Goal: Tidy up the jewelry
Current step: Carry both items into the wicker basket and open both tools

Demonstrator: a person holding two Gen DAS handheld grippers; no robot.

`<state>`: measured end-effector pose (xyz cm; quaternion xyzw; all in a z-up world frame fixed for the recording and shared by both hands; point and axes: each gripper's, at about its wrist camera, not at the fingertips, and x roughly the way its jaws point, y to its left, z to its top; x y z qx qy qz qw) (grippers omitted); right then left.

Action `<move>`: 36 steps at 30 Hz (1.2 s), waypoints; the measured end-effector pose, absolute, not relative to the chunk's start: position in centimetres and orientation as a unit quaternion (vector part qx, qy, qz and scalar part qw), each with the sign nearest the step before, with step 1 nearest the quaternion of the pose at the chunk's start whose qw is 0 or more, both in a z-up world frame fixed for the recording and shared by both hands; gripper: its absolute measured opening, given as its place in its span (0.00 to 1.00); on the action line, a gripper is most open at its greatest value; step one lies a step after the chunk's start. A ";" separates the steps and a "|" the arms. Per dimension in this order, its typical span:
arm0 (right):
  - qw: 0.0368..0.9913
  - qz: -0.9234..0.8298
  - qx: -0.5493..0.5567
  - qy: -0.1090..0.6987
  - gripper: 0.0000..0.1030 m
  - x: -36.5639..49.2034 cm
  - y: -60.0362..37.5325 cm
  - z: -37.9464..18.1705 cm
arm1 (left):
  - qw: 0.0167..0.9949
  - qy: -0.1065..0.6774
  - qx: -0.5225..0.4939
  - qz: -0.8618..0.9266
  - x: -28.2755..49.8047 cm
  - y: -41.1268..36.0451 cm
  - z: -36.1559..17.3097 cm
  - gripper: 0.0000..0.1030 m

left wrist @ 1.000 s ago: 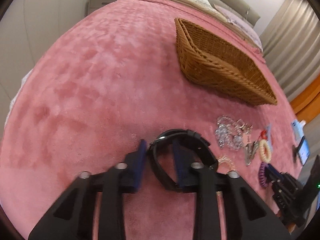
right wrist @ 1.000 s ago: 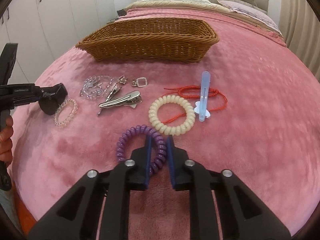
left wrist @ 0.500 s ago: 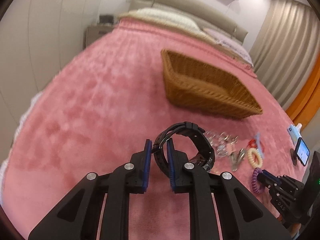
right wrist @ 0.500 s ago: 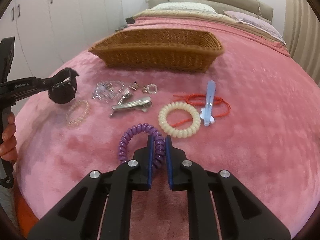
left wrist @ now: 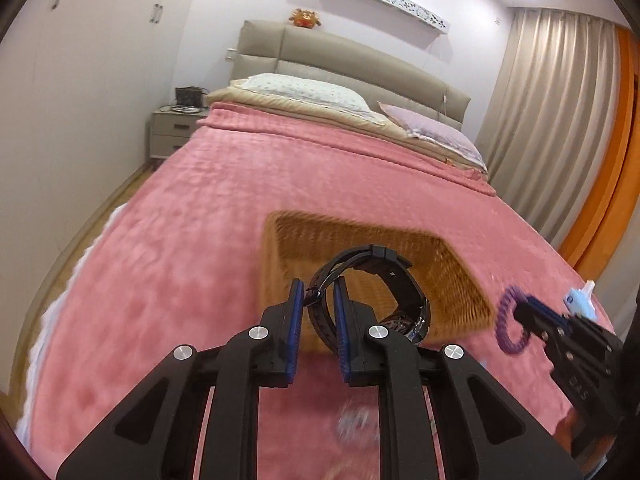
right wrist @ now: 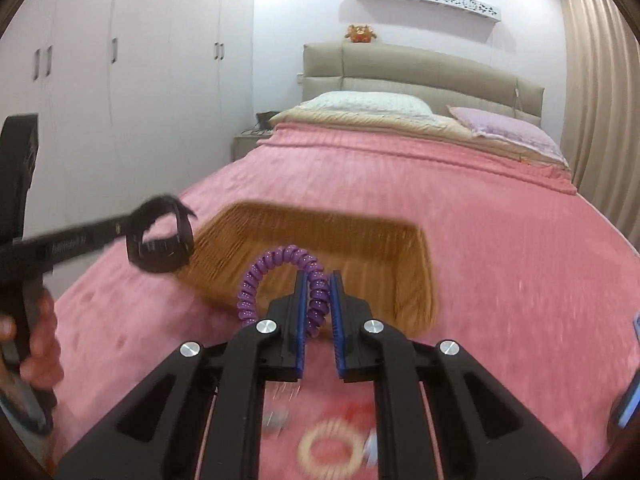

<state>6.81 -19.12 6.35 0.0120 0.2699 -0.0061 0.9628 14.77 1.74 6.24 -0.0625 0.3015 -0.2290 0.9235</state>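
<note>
Left wrist view: left gripper (left wrist: 317,292), black with blue pads, closed down to a narrow gap on the strap of a black wristwatch with looped band (left wrist: 372,292), held clear above the pink plush bedspread (left wrist: 192,240). Behind and below the watch, a rectangular brown wicker basket (left wrist: 280,248), blurred; interior shows only woven floor and walls where visible, part of it hidden by the watch and gripper. At right edge, right gripper (left wrist: 520,312) pinching a purple spiral coil hair tie (left wrist: 506,332); a pale blue and white item (left wrist: 580,300) beyond it, too small to identify. Blurred glittery clear item (left wrist: 356,420) on the bedspread between the gripper arms. Right wrist view: right gripper (right wrist: 318,288) nearly closed, clamped on one side of the purple coil tie (right wrist: 280,272), which arches up and to the left, off the bedspread (right wrist: 500,240). Wicker basket (right wrist: 400,264) directly ahead, motion-blurred; contents cannot be told. At left, left gripper (right wrist: 132,232) carrying the black watch (right wrist: 160,244) near the basket's left end, the person's left hand (right wrist: 38,344) on its handle. Below, blurred on the bedspread: cream spiral coil hair tie (right wrist: 332,448), red cord (right wrist: 360,408), small silvery piece (right wrist: 276,420).
</note>
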 end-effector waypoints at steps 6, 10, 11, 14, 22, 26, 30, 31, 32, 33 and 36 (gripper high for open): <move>0.947 -0.016 0.025 0.321 0.09 15.7 -21.8 4.2 | 0.915 0.335 -0.038 -0.220 20.3 -3.1 4.0 0.13; 0.931 -0.011 0.047 0.363 0.09 18.9 -23.0 1.9 | 0.909 0.360 -0.023 -0.210 22.4 -4.7 2.2 0.13; 0.927 -0.010 0.050 0.371 0.09 19.5 -23.2 1.4 | 0.907 0.366 -0.018 -0.206 22.8 -5.0 1.7 0.13; 0.921 -0.016 0.050 0.387 0.09 20.4 -23.3 0.2 | 0.903 0.379 -0.013 -0.201 23.4 -5.2 0.7 0.13; 0.907 -0.009 0.076 0.414 0.29 21.2 -24.1 -1.2 | 0.896 0.387 -0.028 -0.217 23.2 -4.4 0.4 0.47; 0.919 -0.006 0.074 0.387 0.48 18.6 -24.2 0.7 | 0.898 0.380 -0.029 -0.220 21.3 -3.1 1.5 0.49; 0.931 0.002 0.066 0.358 0.48 14.5 -23.8 3.6 | 0.908 0.344 -0.056 -0.231 17.7 -0.5 4.3 0.49; 0.934 0.004 0.064 0.351 0.48 13.5 -23.7 4.3 | 0.912 0.332 -0.061 -0.234 16.6 0.2 5.0 0.50; 0.937 0.004 0.058 0.344 0.48 12.3 -23.6 4.9 | 0.915 0.323 -0.064 -0.236 15.7 0.7 5.6 0.51; 0.940 0.000 0.049 0.337 0.48 10.8 -23.4 5.5 | 0.920 0.308 -0.065 -0.235 14.3 1.3 6.5 0.52; 0.943 0.003 0.044 0.329 0.48 7.7 -23.1 6.2 | 0.929 0.277 -0.064 -0.237 10.4 2.7 8.1 0.54</move>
